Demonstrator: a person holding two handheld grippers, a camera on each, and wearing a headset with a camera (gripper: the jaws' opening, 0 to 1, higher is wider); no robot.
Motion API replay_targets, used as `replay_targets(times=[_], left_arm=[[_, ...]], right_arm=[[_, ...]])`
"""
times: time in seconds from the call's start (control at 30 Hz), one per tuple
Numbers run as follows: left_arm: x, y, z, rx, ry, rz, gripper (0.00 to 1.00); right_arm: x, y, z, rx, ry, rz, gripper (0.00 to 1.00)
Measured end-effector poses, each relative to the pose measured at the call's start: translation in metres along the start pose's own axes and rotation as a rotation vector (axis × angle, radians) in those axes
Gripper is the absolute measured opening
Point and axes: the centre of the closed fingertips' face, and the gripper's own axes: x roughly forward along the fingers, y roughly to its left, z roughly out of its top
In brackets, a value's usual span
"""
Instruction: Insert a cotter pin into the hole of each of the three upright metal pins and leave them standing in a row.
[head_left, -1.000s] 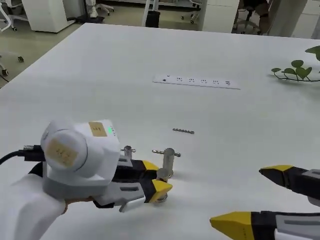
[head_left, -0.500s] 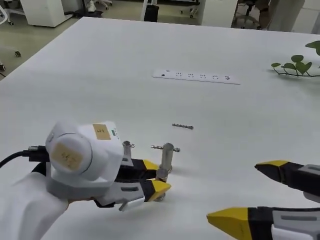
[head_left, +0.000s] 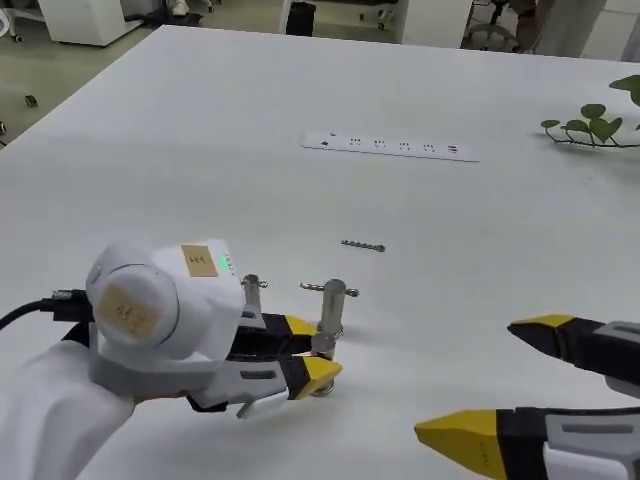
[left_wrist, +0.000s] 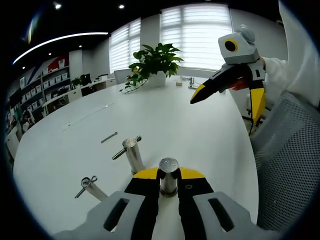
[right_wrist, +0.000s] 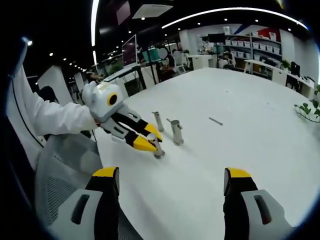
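Note:
Three upright metal pins stand close together on the white table (head_left: 200, 150). The far pin (head_left: 252, 291) and the middle pin (head_left: 333, 306) each carry a cotter pin through the top. My left gripper (head_left: 314, 350) is shut on the near pin (left_wrist: 168, 176), low on its shaft; no cotter pin shows in it. A loose cotter pin (head_left: 362, 246) lies flat beyond them, also in the left gripper view (left_wrist: 108, 137). My right gripper (head_left: 485, 380) hovers open and empty to the right of the pins, its yellow tips wide apart in the right gripper view (right_wrist: 171, 175).
A white power strip (head_left: 390, 146) lies further back on the table. A green plant (head_left: 595, 130) sits at the far right edge. A grey mesh chair (left_wrist: 285, 150) stands at the table's near side. Bare tabletop stretches between the pins and the strip.
The head camera has shifted a little. My left gripper stays shut on the near pin, and my right gripper has barely moved.

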Motion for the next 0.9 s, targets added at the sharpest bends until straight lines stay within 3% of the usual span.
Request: replay_targets(times=[0.17,0.27,0.43,0.6,0.7,0.9], left_arm=[[0.000,0.003,0.001,0.001,-0.003,0.025,0.10],[-0.007,0.003,0.009,-0.039,-0.035,0.020,0.13],[-0.025,0.006,0.015,-0.062,-0.056,0.006,0.31],[-0.037,-0.002,0.008,-0.101,-0.038,-0.042,0.38],[-0.042,-0.004,0.002,-0.084,-0.015,-0.038,0.42],[-0.051,-0.011,0.007,-0.096,-0.020,-0.043,0.50]], right_arm=[[0.000,0.001,0.000,0.001,0.000,-0.003,0.84],[0.000,0.001,0.000,-0.003,0.003,-0.003,0.84],[0.000,0.002,0.001,-0.005,-0.003,0.000,0.84],[0.003,0.004,0.000,-0.016,0.006,0.005,0.84],[0.003,0.005,0.002,-0.012,-0.001,0.009,0.84],[0.003,0.005,0.000,-0.016,0.008,0.012,0.83]])
